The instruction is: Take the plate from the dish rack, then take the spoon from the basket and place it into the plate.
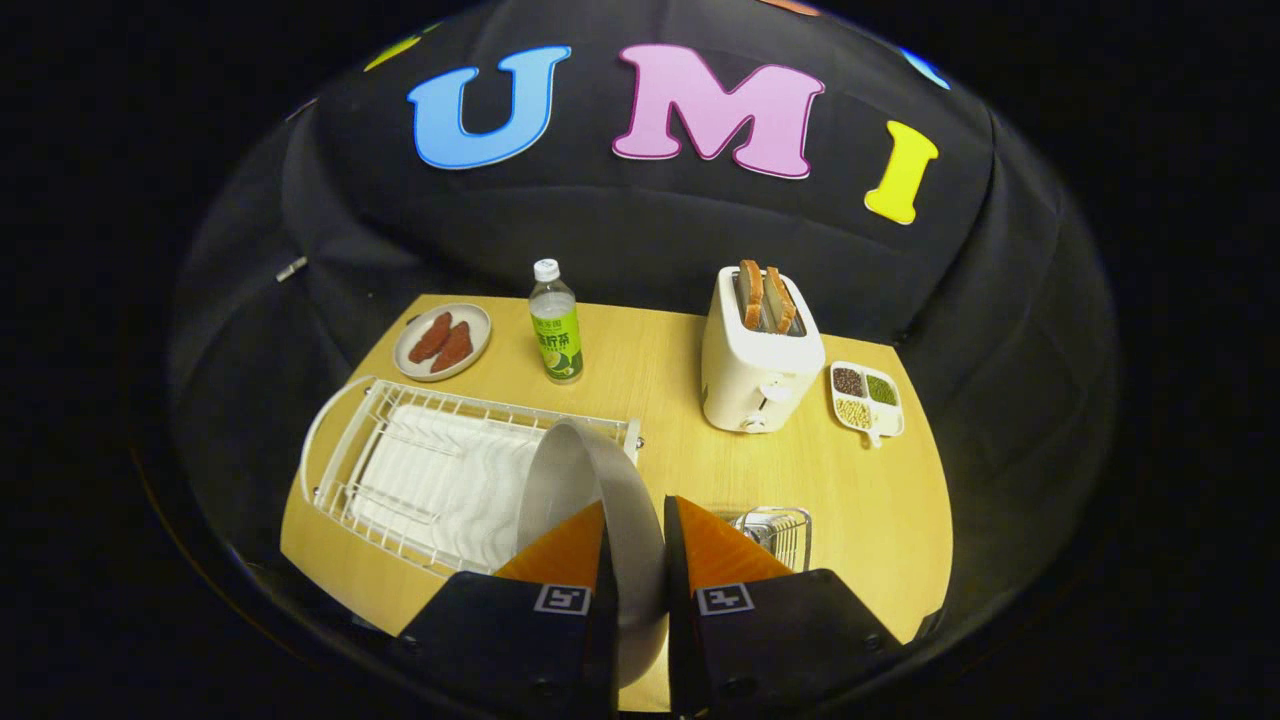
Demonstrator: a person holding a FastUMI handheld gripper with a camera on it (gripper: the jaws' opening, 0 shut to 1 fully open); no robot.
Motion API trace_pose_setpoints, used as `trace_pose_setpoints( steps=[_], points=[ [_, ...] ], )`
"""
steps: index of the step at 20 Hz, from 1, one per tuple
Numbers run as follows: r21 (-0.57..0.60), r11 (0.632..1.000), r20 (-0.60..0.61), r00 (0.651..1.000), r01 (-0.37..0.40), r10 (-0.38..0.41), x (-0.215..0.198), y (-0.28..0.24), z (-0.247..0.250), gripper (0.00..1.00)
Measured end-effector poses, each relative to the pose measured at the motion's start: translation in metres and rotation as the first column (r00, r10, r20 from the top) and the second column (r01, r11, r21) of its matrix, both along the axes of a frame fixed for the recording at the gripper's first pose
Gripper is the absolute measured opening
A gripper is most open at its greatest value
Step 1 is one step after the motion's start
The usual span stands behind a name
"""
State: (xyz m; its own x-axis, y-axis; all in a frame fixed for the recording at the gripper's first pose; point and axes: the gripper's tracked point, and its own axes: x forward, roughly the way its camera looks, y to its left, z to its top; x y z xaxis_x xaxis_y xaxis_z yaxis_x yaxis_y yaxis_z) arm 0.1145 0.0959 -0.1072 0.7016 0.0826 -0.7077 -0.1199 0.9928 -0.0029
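The gripper [636, 520] has both fingers pressed on the rim of a grey plate [580, 470], which stands on edge between them, tilted, and held above the wooden table [660, 400]. Just beside the plate, toward the table's left edge, lies the white wire dish rack [420, 470] with a white ribbed tray inside it. Just past the right finger, near the table's front edge, sits a small wire basket [775, 530]; whether a spoon lies in it I cannot tell. Farther back, near the middle of the table, stands a white toaster [755, 365] with two slices of toast [765, 298] upright in its slots. By the right edge rests a small divided dish of grains [867, 398]. Toward the back edge stands a green-labelled drink bottle [556, 322], and at the back left corner a plate of reddish meat slices [443, 341].
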Motion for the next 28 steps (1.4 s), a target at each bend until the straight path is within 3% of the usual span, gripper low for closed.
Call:
trace_pose_setpoints(
  steps=[5, 12, 15, 18, 22, 26, 27, 28],
  points=[
    [0.246, 0.969, -0.037, 0.999, -0.005, 0.015, -0.082, -0.039, 0.000, 0.24],
    [0.357, 0.933, -0.203, 0.979, 0.051, 0.024, -0.155, -0.115, -0.094, 0.24],
    [0.406, 0.909, -0.220, 0.976, 0.094, -0.003, -0.138, -0.139, -0.133, 0.24],
    [0.394, 0.917, -0.185, 0.982, 0.055, 0.020, -0.111, -0.154, -0.161, 0.24],
    [0.447, 0.893, -0.227, 0.972, 0.056, 0.052, -0.097, -0.154, -0.199, 0.25],
    [0.373, 0.928, -0.195, 0.978, 0.008, 0.070, -0.091, -0.176, -0.217, 0.28],
    [0.363, 0.932, -0.168, 0.983, -0.008, 0.074, -0.090, -0.181, -0.212, 0.33],
    [0.345, 0.938, -0.118, 0.990, -0.032, 0.077, -0.085, -0.185, -0.203, 0.50]
  ],
)
